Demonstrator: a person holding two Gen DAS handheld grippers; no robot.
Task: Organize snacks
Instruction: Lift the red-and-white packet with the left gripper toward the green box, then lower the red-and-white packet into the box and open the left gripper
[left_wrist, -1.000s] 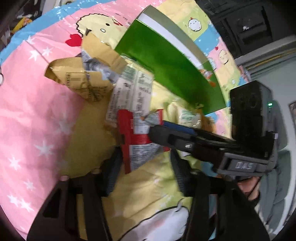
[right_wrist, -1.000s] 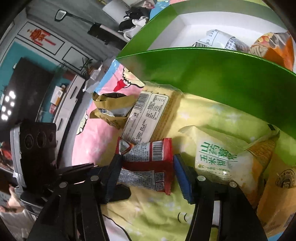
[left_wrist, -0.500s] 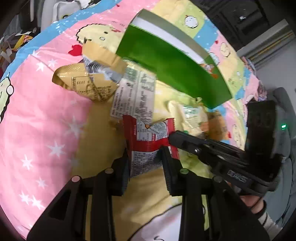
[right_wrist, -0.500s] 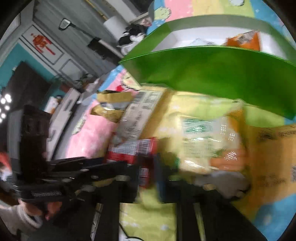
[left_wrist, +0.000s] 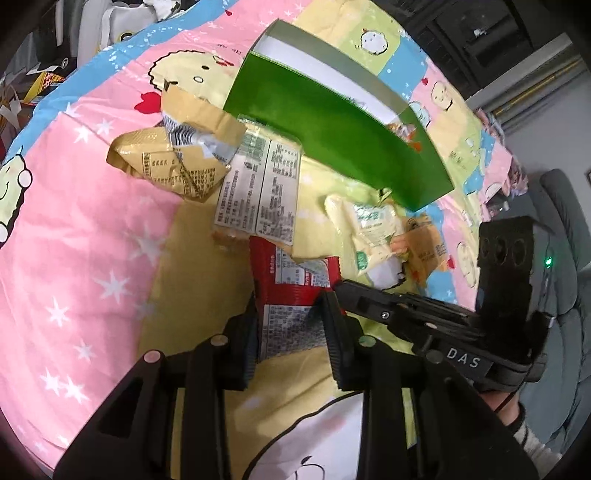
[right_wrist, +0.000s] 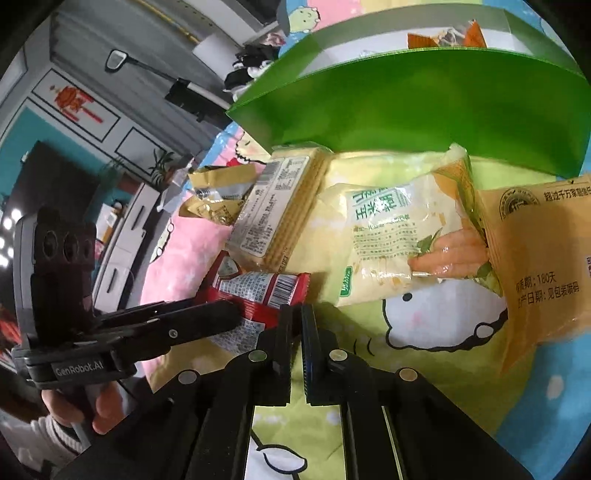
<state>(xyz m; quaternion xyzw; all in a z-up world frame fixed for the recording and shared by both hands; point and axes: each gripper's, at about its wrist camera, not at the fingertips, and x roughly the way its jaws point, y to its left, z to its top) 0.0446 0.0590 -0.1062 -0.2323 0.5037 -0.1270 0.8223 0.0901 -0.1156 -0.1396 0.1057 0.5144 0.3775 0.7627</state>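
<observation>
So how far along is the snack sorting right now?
Early. A few packets already sit in the green box. The left gripper is shut on the red packet; the right gripper is shut, empty. At least four packets remain on the bedsheet.

Both grippers are matte black plastic with flat angular arms. The left gripper (left_wrist: 290, 325) has round silver fasteners at the finger joints and ribbed dark pads. Its body carries white "GenRobot.AI" lettering and three round lenses. The right gripper (right_wrist: 294, 334) shows blue-edged pads, white "DAS" lettering, three lenses and a green indicator light. A striped cuff (right_wrist: 48, 439) covers the wrist of the left hand.
</observation>
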